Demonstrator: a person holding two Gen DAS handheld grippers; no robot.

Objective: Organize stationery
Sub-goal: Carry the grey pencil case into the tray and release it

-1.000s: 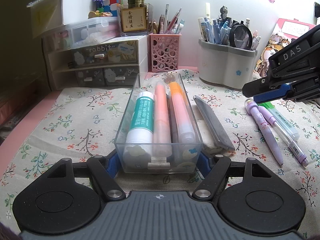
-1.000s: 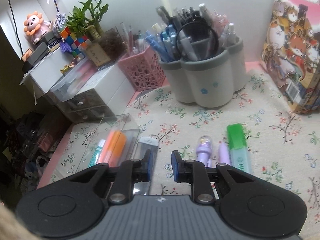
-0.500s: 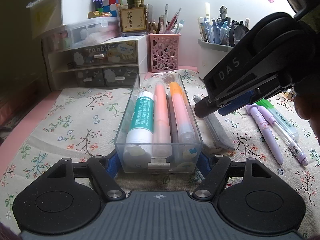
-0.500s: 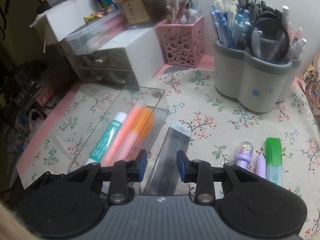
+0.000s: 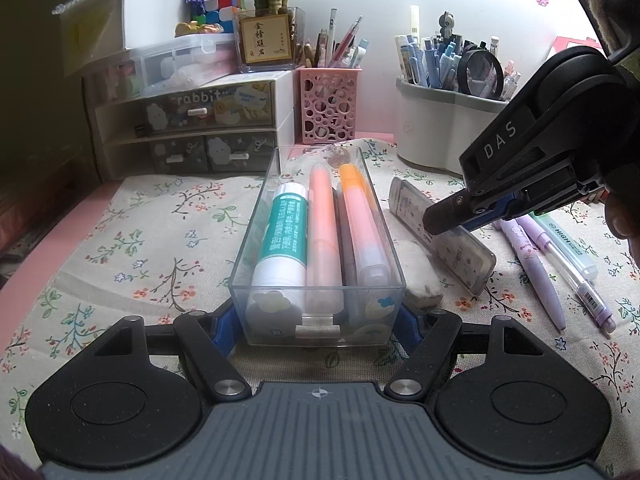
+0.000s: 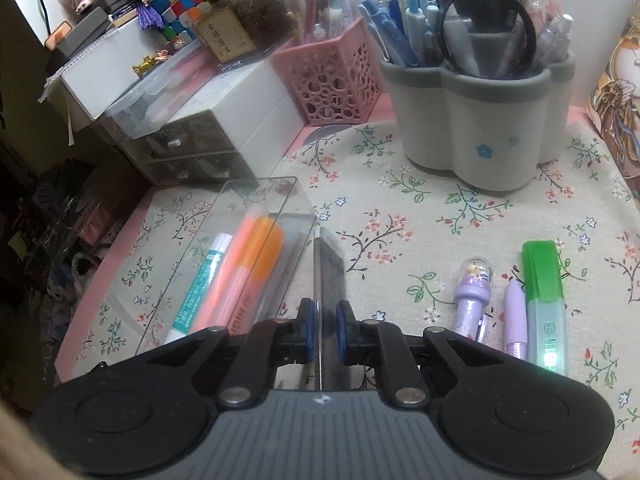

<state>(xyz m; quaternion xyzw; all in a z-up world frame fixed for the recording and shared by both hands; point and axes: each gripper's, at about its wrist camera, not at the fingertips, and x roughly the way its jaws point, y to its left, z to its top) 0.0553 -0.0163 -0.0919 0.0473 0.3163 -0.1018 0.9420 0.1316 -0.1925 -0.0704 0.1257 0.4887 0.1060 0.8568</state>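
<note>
Blue pads of my right gripper [image 6: 322,332] are pinching the clear lead case [image 6: 329,276] btwn them, edge-up, so it can drop into a slim gap. I'm bracing the clear tray [image 5: 256,240] w/ my left gripper [image 5: 317,326], jaws spread wide and pressing both sides of its near end, prob. to stop it sliding. Ahead of the left fingers, inside the tray, the glue stick [image 5: 285,236] and two highlighters [image 5: 362,224] are lying lengthwise. Just right of the right gripper, purple pens [image 6: 472,296] and a green highlighter [image 6: 545,304] are waiting on the floral cloth [image 6: 440,216].
</note>
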